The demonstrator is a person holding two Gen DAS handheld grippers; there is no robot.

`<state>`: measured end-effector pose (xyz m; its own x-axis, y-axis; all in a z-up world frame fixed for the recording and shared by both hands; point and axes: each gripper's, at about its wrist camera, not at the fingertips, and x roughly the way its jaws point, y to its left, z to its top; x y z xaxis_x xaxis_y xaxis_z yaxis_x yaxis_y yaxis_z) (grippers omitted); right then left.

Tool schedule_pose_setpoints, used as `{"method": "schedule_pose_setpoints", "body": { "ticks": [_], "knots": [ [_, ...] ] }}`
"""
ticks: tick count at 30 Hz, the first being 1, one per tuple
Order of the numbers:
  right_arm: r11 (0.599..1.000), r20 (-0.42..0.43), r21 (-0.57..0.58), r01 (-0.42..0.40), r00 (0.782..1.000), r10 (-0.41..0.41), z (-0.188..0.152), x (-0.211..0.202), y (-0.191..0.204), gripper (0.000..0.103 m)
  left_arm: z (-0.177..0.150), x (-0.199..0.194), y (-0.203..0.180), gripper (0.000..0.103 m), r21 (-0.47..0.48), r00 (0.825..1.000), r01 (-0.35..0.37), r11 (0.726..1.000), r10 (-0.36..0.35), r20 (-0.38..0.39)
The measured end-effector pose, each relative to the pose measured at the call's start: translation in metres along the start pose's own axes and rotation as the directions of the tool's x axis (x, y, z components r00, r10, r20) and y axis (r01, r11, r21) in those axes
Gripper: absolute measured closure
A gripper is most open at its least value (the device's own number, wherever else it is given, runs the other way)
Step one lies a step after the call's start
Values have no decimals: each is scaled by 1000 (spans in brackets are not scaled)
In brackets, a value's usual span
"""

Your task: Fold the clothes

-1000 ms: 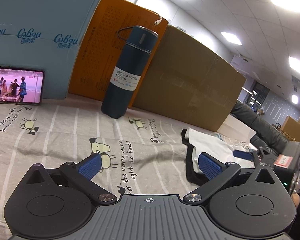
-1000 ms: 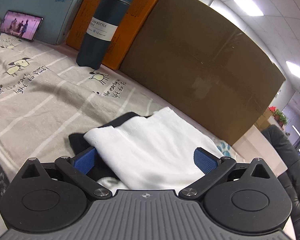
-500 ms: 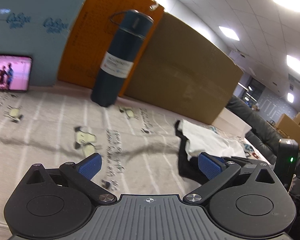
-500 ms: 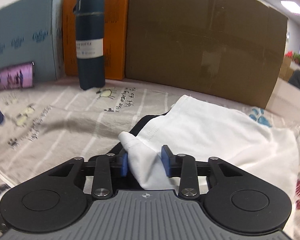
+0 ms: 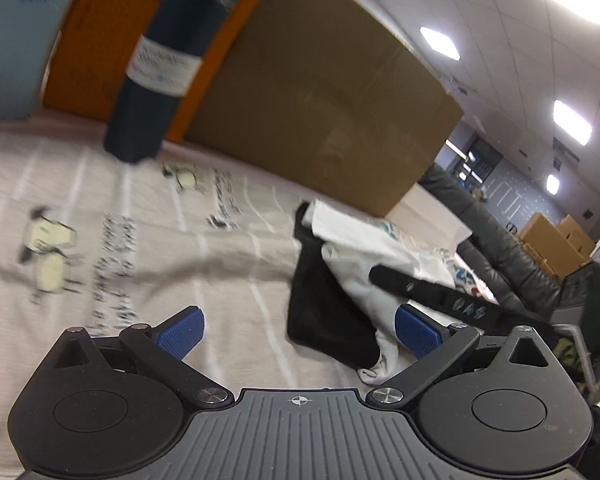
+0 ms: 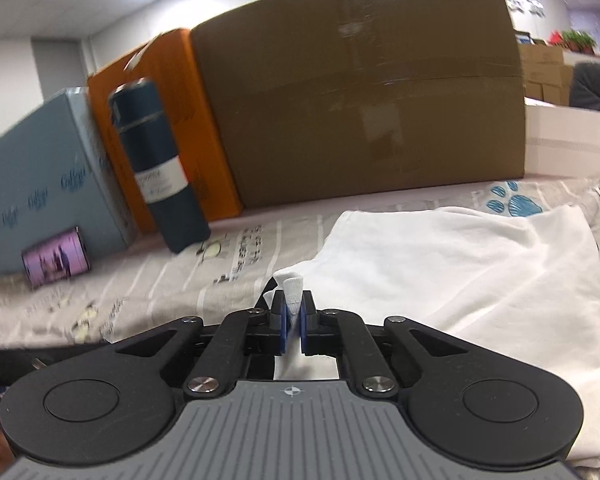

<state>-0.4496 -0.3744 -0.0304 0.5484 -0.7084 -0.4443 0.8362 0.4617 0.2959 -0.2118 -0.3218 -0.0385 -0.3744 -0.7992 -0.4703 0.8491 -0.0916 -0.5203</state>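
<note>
The right tongs (image 6: 293, 322) have just closed and are now pinching a bunched corner of the white shirt (image 6: 460, 264), a small tuft of cloth poking up above the blue pads; a second ago those jaws stood wide on either side of that same edge. The view from them has also rolled level since then. The left tongs (image 5: 298, 332) are spread wide with nothing between them, hovering above the printed grey sheet (image 5: 140, 240), and have drifted closer to the clothes than before. The shirt lies on the sheet in front of the big brown box (image 6: 360, 100), on top of a black garment (image 5: 324, 312) whose edge shows beside it. The dark blue flask (image 6: 158, 164) stands left of the brown box, against an orange box (image 6: 156, 100). A phone (image 6: 56, 258) with a lit screen leans further left.
</note>
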Motion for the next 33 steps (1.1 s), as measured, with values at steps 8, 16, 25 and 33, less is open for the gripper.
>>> {"method": "schedule_pose_setpoints", "body": {
  "ticks": [8, 16, 25, 33],
  "knots": [
    [990, 68, 116, -79, 995, 72, 6, -17, -20, 98, -10, 20, -18, 16, 70, 1000, -11, 997, 13, -25],
    [981, 77, 148, -122, 991, 111, 5, -23, -31, 98, -13, 36, -32, 31, 42, 1000, 17, 999, -16, -21],
    [975, 89, 180, -134, 989, 119, 5, -27, -38, 98, -12, 25, -22, 28, -69, 1000, 27, 997, -28, -7],
    [971, 97, 203, -123, 990, 105, 4, -29, -42, 98, -13, 14, -27, 24, -84, 998, 36, 996, -40, -46]
  ]
}}
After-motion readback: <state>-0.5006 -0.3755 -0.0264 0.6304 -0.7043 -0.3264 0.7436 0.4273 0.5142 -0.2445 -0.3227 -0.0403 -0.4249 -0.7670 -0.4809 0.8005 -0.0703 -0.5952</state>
